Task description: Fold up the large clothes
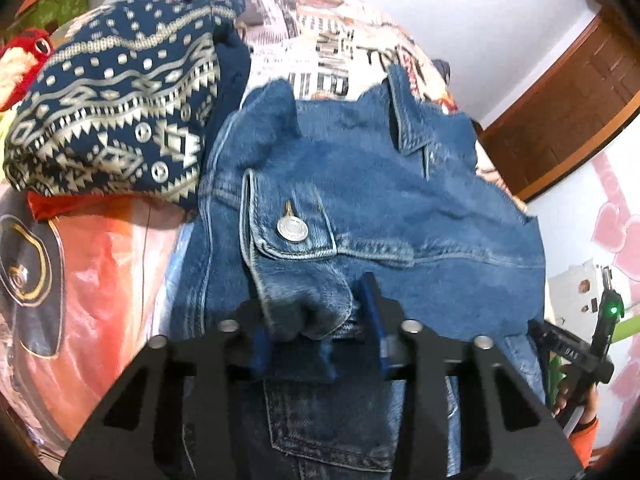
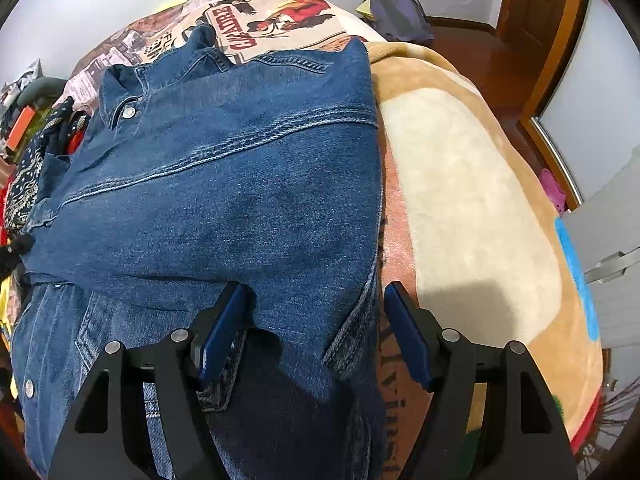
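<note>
A blue denim jacket lies spread across the bed, collar toward the far side, with a buttoned chest pocket in the left wrist view. My left gripper is shut on a bunched fold of its denim near the pocket, and the cloth bulges between the blue pads. In the right wrist view the jacket fills the middle. My right gripper stands open over the jacket's right edge. Its left finger rests on the denim and its right finger hangs above the blanket, so the pads do not press on the cloth.
A navy patterned knit is piled left of the jacket over an orange plastic bag. A printed bedspread lies beyond, and a tan and cream blanket to the right. A wooden door and floor lie past the bed's edge.
</note>
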`<state>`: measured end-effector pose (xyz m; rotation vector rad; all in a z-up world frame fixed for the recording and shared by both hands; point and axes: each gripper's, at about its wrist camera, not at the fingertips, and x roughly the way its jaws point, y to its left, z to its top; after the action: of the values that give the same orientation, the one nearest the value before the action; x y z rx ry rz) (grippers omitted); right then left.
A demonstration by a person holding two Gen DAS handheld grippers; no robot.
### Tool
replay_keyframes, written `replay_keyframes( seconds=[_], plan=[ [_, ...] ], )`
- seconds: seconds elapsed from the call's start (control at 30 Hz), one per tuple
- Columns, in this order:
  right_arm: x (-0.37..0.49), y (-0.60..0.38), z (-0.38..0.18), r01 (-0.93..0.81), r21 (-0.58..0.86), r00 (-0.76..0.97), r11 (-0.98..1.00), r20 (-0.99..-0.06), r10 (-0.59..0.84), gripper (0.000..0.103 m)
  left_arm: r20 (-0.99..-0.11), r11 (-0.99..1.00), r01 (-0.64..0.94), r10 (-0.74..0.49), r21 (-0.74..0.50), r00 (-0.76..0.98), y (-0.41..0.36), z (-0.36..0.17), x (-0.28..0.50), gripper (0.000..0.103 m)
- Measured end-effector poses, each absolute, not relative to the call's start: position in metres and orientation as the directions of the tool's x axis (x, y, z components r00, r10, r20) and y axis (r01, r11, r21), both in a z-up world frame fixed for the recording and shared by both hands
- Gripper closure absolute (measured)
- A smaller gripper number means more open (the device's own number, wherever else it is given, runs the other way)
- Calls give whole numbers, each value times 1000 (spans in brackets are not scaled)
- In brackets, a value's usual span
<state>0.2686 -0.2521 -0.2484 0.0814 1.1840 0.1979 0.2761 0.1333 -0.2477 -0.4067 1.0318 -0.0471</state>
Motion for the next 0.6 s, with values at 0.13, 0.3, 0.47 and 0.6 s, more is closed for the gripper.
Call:
replay_keyframes(
  seconds=[0.13, 0.3, 0.47, 0.6],
  plan=[
    [269, -254, -236, -109, 142, 378, 984, -909, 173, 35, -800, 954, -108, -170, -280, 575, 121, -220, 275, 74],
    [266, -259, -211, -99, 161, 447, 982, -874, 189, 35, -726, 971, -56, -135, -233, 674, 114, -178, 269, 75],
    [267, -252, -227, -102, 149, 403, 984, -898, 178, 35, -774, 974, -105, -93, -201, 626, 129, -201, 271, 74],
    [265, -242, -248, -123, 147, 342, 981, -922, 181, 35, -856, 979, -151, -39, -136, 516, 136, -249, 275, 65]
  ],
)
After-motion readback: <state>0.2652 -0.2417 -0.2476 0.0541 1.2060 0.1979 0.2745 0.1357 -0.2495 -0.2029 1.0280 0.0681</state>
